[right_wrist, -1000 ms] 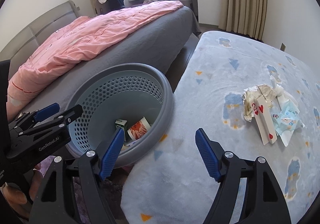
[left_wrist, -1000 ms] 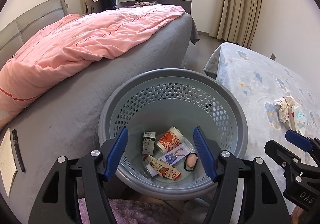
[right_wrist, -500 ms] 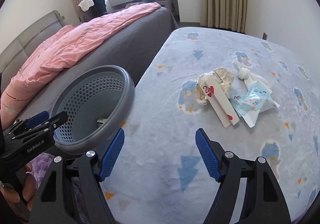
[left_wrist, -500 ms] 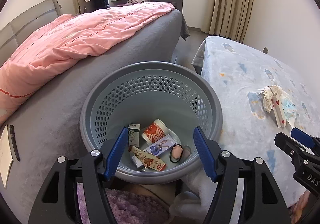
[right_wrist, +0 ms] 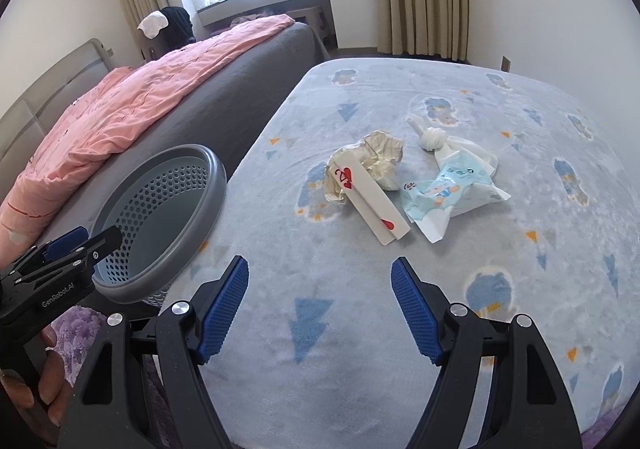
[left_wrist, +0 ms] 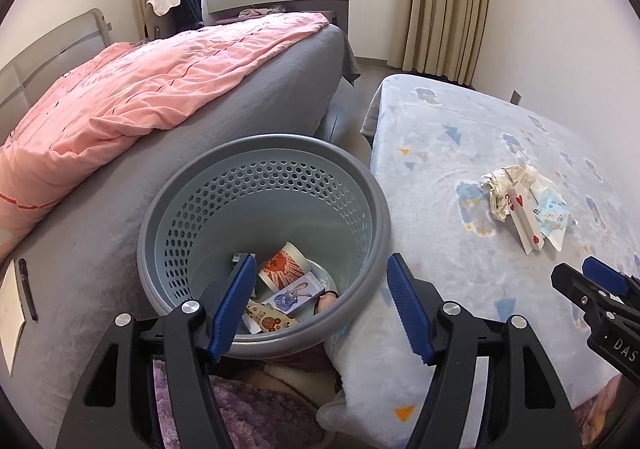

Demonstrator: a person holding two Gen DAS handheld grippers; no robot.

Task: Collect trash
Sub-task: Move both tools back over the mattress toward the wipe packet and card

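- Two grippers showing: left gripper [left_wrist: 320, 305] hanging over the near rim of the basket, jaws spread, pinching nothing; right gripper [right_wrist: 320, 303] hovering above the near part of the blanket, jaws spread, gripping nothing.
- One grey perforated basket [left_wrist: 360, 185] standing between the grey bed [left_wrist: 248, 89] at left and the light blue patterned blanket [right_wrist: 400, 329] at right.
- Sitting in the basket bottom: one red-and-white paper cup [left_wrist: 282, 269], one purple cartoon packet [left_wrist: 298, 293], one tan snack wrapper [left_wrist: 268, 319], one pink item [left_wrist: 326, 299] partly hidden by the rim; others possibly lying behind the left finger, cannot tell.
- Lying on the blanket, far right of the basket, four trash pieces touching in one cluster: one crumpled paper wad [right_wrist: 380, 165], one folded playing card [right_wrist: 372, 205], one blue-printed wrapper [right_wrist: 452, 185], one knotted white tissue [right_wrist: 432, 139].
- One pink quilt [left_wrist: 132, 97] spreading across the bed.
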